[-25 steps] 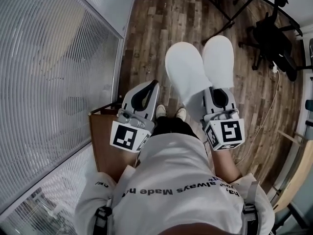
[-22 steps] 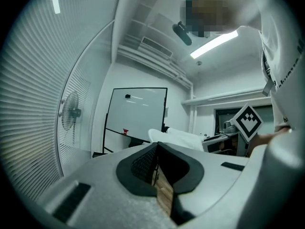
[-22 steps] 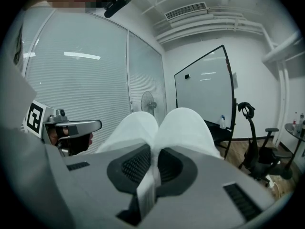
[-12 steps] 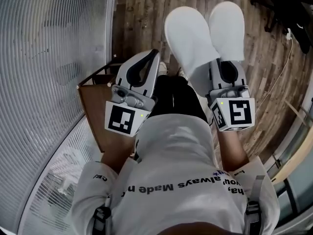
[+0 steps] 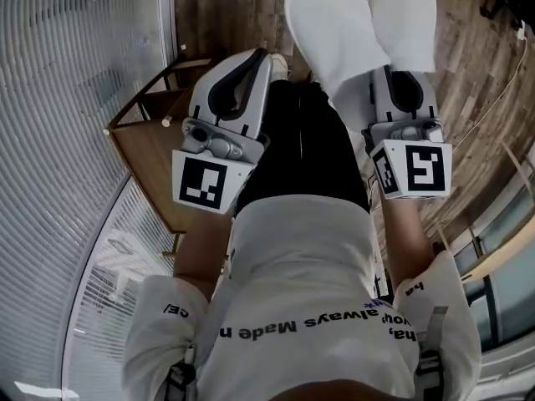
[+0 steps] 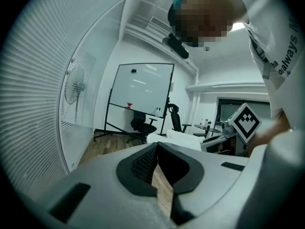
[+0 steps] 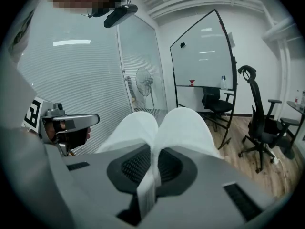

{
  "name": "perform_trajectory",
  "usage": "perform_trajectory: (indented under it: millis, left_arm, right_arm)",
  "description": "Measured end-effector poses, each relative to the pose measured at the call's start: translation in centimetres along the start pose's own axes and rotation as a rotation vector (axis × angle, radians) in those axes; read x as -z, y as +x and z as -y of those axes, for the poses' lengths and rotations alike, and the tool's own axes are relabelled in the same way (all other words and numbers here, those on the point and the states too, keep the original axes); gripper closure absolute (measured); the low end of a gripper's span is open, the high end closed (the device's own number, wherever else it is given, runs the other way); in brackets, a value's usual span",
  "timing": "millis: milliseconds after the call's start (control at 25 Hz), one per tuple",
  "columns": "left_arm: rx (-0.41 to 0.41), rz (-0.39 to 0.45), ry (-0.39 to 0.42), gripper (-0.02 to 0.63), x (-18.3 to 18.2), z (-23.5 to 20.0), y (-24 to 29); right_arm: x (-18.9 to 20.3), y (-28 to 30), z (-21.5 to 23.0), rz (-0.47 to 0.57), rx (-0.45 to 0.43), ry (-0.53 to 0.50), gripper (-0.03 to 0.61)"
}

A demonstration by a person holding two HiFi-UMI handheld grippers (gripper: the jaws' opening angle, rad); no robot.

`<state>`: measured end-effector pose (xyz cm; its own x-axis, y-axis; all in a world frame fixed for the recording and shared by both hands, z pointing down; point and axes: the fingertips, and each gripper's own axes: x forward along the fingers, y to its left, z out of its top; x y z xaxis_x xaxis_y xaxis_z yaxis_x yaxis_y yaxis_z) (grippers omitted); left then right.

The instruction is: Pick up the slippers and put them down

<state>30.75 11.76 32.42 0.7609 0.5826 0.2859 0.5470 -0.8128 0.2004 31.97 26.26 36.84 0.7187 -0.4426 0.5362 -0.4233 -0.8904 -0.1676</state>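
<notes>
Task status: the pick-up is complete and the set-down is not yet done. At far left, a wall of slatted blinds (image 5: 58, 98) borders the work area. Just beside it stands a small wooden table (image 5: 146, 153) whose visible top carries nothing. The left gripper (image 5: 261, 57) sits between the table and the person's dark trousers (image 5: 297, 140). In the left gripper view its 2 jaws meet at the tips, with only wood floor (image 5: 226, 7) showing through the gap behind them, so it is closed and empty. Right of it, the 2 white slippers (image 5: 334, 23) project forward side by side, clear of the floor, toes pointing away from the person. The right gripper (image 5: 393, 73) holds them. In the right gripper view both jaws are pressed together on the thin white edges of the pair, and the 2 rounded toes fan out beyond the tips. Remaining work, as a judgement: lower the pair to a resting surface, most likely the floor ahead, then part the jaws of the right gripper and withdraw. Containers: no box, rack, bin or tray is visible in any view, so no contents can be reported. Further right, a whiteboard (image 7: 202, 51) and an office chair (image 7: 264, 123) stand well apart from the slippers.
</notes>
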Motion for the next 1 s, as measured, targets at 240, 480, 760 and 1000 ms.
perform_trajectory:
  millis: [240, 480, 760, 1000]
  left_arm:
    - [-0.002, -0.038, -0.023, 0.601, 5.6, -1.2, 3.5]
    - [-0.010, -0.099, -0.042, 0.601, 13.0, -2.4, 6.2]
    - [0.017, -0.151, -0.063, 0.601, 21.9, -3.7, 8.7]
    - [0.059, -0.192, -0.021, 0.601, 27.8, -4.5, 11.9]
  right_arm:
    - [5.6, 4.4, 1.5, -0.034, -0.006, 0.008, 0.549]
    - [12.3, 8.7, 2.8, -0.068, -0.024, -0.015, 0.549]
    - [19.6, 13.2, 5.0, -0.100, 0.000, -0.018, 0.549]
    - [24.9, 17.8, 7.6, -0.114, -0.010, -0.060, 0.549]
